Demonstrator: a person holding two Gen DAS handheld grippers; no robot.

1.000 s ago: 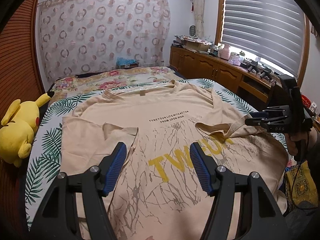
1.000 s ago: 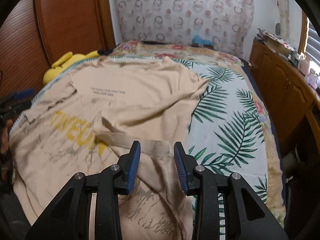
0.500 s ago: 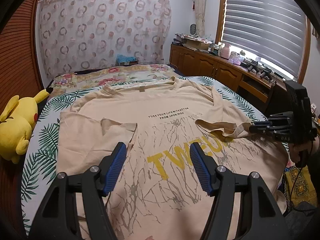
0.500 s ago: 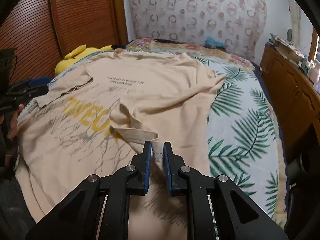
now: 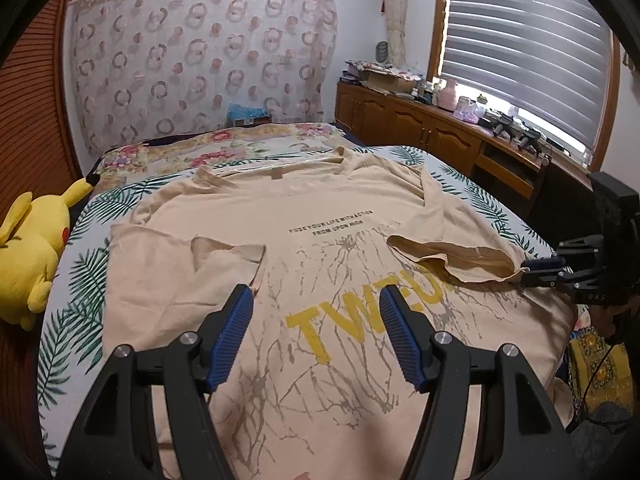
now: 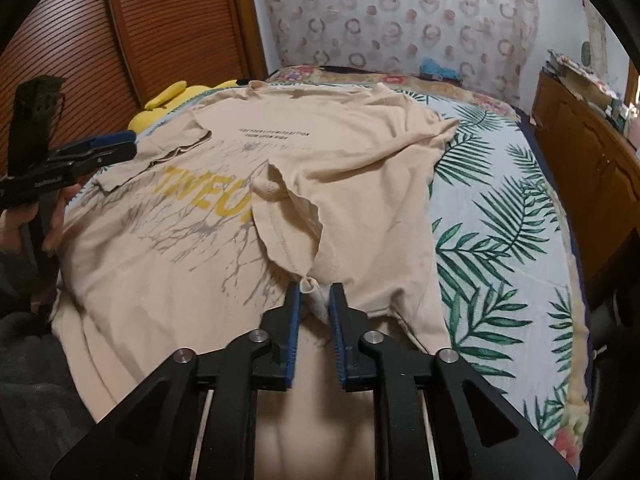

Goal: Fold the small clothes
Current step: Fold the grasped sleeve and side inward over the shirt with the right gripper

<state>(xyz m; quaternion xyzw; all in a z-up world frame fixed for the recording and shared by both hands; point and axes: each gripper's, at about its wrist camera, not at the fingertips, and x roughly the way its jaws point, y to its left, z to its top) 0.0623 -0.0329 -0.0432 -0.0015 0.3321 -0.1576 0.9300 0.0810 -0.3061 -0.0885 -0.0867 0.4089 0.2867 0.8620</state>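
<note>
A beige t-shirt (image 5: 320,216) with yellow lettering lies face up on the bed. Its left sleeve (image 5: 228,256) is folded in over the chest. My left gripper (image 5: 315,296) hovers open above the shirt's lower front, nothing between its blue pads. My right gripper (image 6: 315,292) has the rolled hem of the right sleeve (image 6: 288,216) between its pads. Its jaws are opening a little, but the cloth still hangs lifted from them. In the left wrist view the right gripper (image 5: 532,268) sits at the shirt's right edge. The right wrist view shows the left gripper (image 6: 128,142) at far left.
A yellow plush toy (image 5: 32,248) lies at the bed's left edge. The leaf-print bed cover (image 6: 500,220) shows to the right of the shirt. A wooden cabinet (image 5: 420,128) with clutter runs under the window. A person's hand (image 6: 24,224) holds the left gripper.
My right gripper has shut on the right sleeve's hem and drawn it outward toward the shirt's right edge, lifting the sleeve. The left gripper has stayed open and nearly still.
</note>
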